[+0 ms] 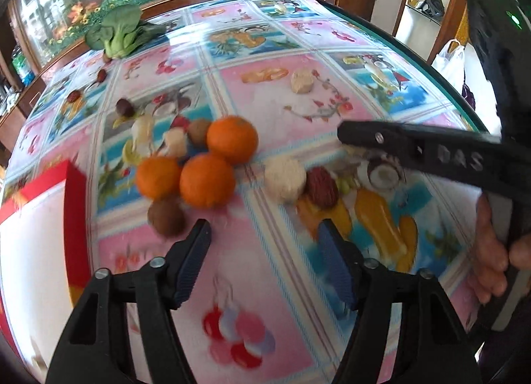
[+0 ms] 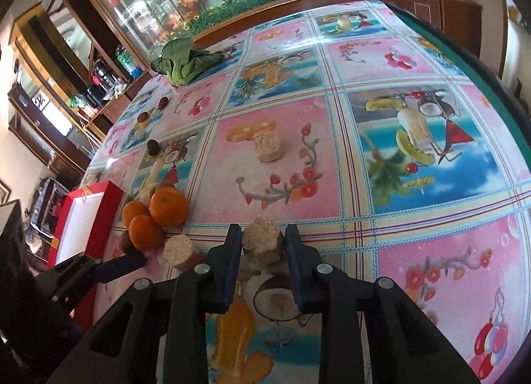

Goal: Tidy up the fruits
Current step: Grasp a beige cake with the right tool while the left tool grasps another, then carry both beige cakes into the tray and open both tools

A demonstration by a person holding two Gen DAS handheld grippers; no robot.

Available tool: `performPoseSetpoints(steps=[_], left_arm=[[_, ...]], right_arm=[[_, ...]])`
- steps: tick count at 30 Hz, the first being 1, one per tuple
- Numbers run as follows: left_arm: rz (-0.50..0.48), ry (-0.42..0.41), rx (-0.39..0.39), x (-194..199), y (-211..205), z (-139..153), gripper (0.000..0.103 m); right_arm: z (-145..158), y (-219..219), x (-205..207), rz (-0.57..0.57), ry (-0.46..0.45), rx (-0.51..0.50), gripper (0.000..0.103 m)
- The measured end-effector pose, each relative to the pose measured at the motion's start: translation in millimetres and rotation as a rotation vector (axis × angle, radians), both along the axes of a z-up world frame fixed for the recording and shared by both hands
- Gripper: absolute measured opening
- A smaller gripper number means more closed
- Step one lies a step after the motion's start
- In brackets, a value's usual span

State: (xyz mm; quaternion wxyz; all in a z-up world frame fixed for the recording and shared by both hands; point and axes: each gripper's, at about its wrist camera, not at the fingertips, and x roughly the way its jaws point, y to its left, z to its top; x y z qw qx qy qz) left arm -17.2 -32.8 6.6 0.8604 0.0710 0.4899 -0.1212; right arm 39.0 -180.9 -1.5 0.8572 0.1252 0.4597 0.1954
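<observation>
From the left wrist we see our left gripper (image 1: 265,231) with jaws spread over bare tablecloth (image 1: 265,92), pinching nothing. Ahead lie three bright oranges (image 1: 206,180) bunched together, touching, with a brown kiwi (image 1: 166,215) just beside them and a red box (image 1: 74,218) at the left. The right gripper (image 1: 345,135) reaches in from the right.

From the right wrist we see our right gripper (image 2: 262,238) with its pads against a pale, crumbly-looking beige cylinder (image 2: 260,239), pinching it above the cloth. A similar cylinder (image 2: 177,251) lies near the oranges (image 2: 168,206).
</observation>
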Motion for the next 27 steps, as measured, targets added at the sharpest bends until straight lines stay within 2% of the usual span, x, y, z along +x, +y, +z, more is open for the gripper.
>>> performPoseSetpoints(steps=[7,10,13,15,23,27], left_arm=[[-0.028,-0.009,-0.009,20,-7,0,0.063],[-0.041,-0.025,-0.014,22,-11,0,0.056],[-0.046,-0.045,-0.022,22,-13,1,0.045],[-0.058,-0.057,-0.027,20,-15,1,0.028],[-0.015,-0.059,-0.063,7,-7,5,0.029],[0.020,-0.099,-0.074,-14,6,18,0.029]], right_arm=[[0,1,1,0.000,0.002,-0.002,0.026],[0,2,1,0.005,-0.004,-0.012,0.026],[0,2,1,0.008,-0.011,-0.020,0.026],[0,4,0,0.012,-0.019,-0.033,0.026],[1,7,-2,0.023,-0.048,-0.043,0.026],[11,15,-10,0.056,-0.125,-0.049,0.026]])
